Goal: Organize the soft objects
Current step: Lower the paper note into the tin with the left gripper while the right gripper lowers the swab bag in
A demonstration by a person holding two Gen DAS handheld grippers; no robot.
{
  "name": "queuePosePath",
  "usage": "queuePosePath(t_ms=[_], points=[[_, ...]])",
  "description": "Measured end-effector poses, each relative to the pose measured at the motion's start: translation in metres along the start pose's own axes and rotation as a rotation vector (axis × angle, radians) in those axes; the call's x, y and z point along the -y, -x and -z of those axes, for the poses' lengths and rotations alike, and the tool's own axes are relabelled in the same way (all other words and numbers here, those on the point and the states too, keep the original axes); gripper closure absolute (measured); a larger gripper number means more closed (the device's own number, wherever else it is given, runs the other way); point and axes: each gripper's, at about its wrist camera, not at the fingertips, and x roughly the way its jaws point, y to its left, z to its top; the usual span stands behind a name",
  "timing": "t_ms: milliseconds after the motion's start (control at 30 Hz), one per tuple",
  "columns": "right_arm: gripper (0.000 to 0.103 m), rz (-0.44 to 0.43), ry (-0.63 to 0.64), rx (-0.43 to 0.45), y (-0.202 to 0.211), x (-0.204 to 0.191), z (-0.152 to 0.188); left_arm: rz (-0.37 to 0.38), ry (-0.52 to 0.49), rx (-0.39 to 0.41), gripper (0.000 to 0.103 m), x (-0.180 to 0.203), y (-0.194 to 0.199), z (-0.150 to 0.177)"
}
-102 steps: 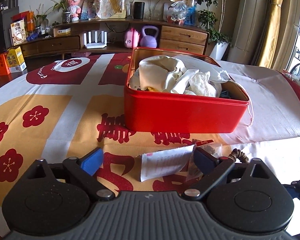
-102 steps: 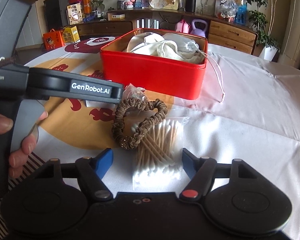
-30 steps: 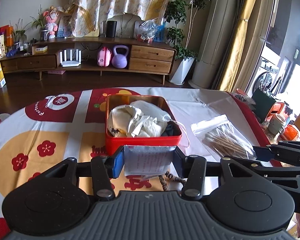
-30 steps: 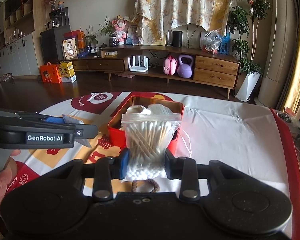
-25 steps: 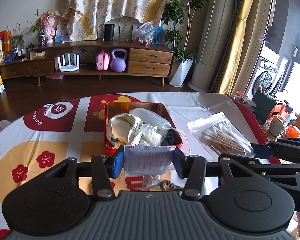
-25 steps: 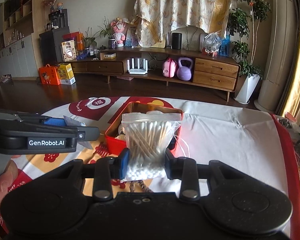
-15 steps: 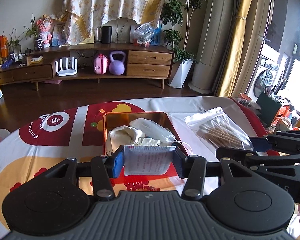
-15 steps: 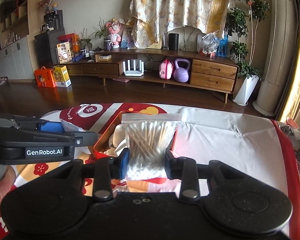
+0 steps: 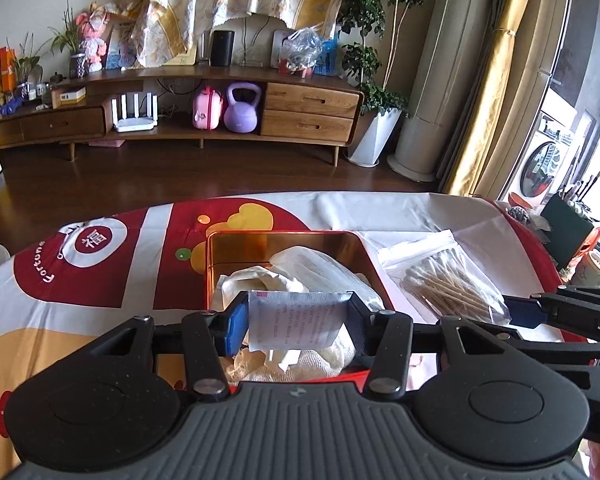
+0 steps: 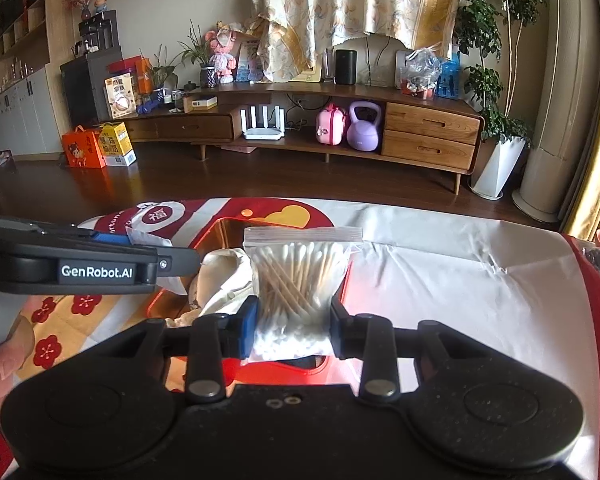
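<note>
You are working in a living room, over a table spread with a red, yellow and white printed cloth (image 9: 112,292); a long wooden sideboard (image 10: 428,136) runs along the far wall.

Your left gripper (image 9: 298,322) is partly closed, its pads pressing both side edges of a small white sachet (image 9: 296,320). Straight below and ahead of it sits the red tin (image 9: 216,264), open and already stuffed with pale cloth pouches (image 9: 324,268). The sachet looks light and limp; an edge grip like this one should carry it, but it could slide if you tilt hard. It will likely drop flat onto the soft pile.

Your right gripper (image 10: 294,330) is closed narrower, squeezing the lower part of a clear zip bag of cotton swabs (image 10: 296,276), which stands up from the pads with its seal on top. The tin (image 10: 340,368) lies directly under this gripper as well. The film is probably slippery and the wooden sticks inside stiff, so hold it low, across the packed swab heads, as you do now.

Readable writing is scarce. "GenRobot.AI" (image 10: 97,271) is printed on the side of the left gripper, seen to the left of your right one. The cloth carries the character 福 (image 9: 90,238) in a white roundel beyond the tin's left side, with curved lettering beside it that seems to begin "Fortune". The sachet's fine print is too small to read.
</note>
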Motion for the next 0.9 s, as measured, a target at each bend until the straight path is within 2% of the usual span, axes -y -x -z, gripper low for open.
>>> queuePosePath(t_ms=[533,900], points=[[0.068,-0.007,-0.009,-0.052,-0.075,0.005,-0.004,-0.005,0.028,-0.062,0.053,-0.007,-0.078,-0.018],[0.069,-0.005,-0.016,-0.079,-0.104,0.008,0.002,-0.018,0.012,-0.1,0.053,-0.006,-0.113,-0.015]])
